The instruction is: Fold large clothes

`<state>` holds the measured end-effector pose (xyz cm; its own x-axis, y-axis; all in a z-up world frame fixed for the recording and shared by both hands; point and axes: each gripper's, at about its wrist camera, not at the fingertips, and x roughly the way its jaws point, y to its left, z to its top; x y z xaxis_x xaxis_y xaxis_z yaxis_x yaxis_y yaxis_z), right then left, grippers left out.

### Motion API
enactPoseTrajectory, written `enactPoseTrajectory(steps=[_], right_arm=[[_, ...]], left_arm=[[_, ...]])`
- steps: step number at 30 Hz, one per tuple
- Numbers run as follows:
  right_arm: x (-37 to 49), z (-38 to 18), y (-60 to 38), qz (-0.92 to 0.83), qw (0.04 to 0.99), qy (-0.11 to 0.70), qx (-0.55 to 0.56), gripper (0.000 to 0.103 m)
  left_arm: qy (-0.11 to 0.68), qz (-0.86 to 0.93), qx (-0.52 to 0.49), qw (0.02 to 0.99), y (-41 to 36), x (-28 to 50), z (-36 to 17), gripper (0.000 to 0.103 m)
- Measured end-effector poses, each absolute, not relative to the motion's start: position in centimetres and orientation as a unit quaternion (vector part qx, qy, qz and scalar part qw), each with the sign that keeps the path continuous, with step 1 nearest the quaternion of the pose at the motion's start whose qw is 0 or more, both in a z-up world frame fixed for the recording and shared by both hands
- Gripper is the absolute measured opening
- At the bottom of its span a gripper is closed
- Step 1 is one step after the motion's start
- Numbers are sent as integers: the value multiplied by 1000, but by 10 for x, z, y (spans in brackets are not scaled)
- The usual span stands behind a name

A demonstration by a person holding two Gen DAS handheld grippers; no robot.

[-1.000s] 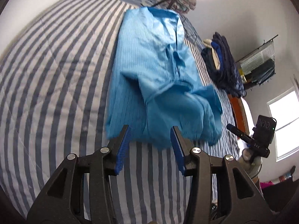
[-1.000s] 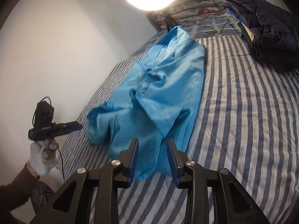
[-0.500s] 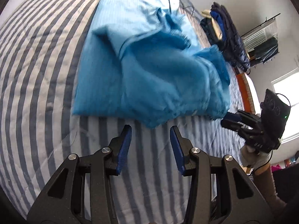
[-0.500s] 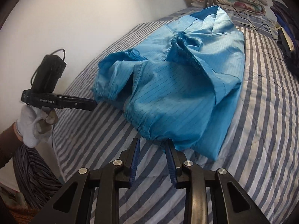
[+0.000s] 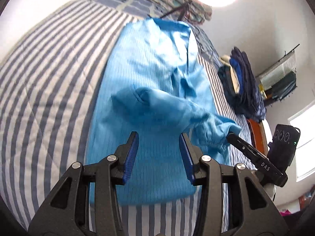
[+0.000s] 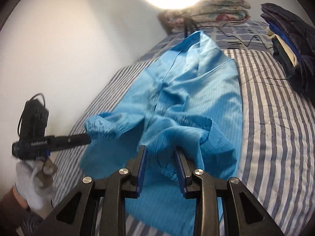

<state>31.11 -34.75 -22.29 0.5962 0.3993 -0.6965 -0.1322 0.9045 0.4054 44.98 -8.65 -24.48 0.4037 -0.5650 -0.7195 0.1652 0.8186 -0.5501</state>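
1. Left wrist view: coat (image 5: 153,74) lies lengthwise on the bed (image 5: 49,78), collar at the far end. The left gripper (image 5: 159,157) hovers over the lower part of the coat with its jaws wide and nothing between them. One sleeve (image 5: 161,106) crosses the front, and the tip of the right gripper (image 5: 229,134) meets its cuff (image 5: 214,129).
2. Right wrist view: the right gripper (image 6: 161,167) has its jaws apart around a fold of blue cloth, not pressed on it. The left gripper (image 6: 88,136) has its tip at the other cuff (image 6: 102,129); whether it touches, I cannot tell.
3. I judge that the step is laying the sleeves over the body; the lengthwise folds are not yet done. The next move calls for closing on a cuff, then laying that sleeve flat and straight.
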Motion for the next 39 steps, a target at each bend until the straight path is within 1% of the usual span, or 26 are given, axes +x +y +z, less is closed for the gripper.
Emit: enactPoseTrajectory(steps=[1,6,9,12,15,18,21,22,25,29,35,39], right_arm=[[315,-223,-349,145,882,418,164,32],[323,-212,-363,140,890,380,206,34],[321,-205,-376,133,895,370,212,41],[315,-203,-391,148,889,382,204,41],[313,-210,-399,172,869,427,180,40],[310,-225,-402,175,856,465,140,36],[304,-237,-387,212,840,489,99,34],[302,-241,-378,224,836,495,79,32],[306,-250,-356,212,833,511,25,32],[334,-244,-353,177,846,503,14,31],[378,-221,-359,120,881,456,34,33],[387,-218,-371,74,882,462,55,34]], left_arm=[[495,-222,-202,815,-87,453,-244,43],[494,-205,-186,824,-84,456,-249,43],[505,-201,-174,821,-75,454,-259,43],[512,-193,-170,820,-67,452,-265,43],[519,-189,-177,815,-60,452,-271,43],[524,-187,-177,812,-54,450,-276,43],[530,-182,-175,809,-49,449,-281,43],[532,-181,-179,808,-47,449,-283,43],[539,-176,-196,800,-42,451,-289,43],[543,-175,-193,799,-42,450,-292,43],[543,-169,-214,794,-38,451,-294,43],[546,-163,-232,788,-33,451,-299,44]])
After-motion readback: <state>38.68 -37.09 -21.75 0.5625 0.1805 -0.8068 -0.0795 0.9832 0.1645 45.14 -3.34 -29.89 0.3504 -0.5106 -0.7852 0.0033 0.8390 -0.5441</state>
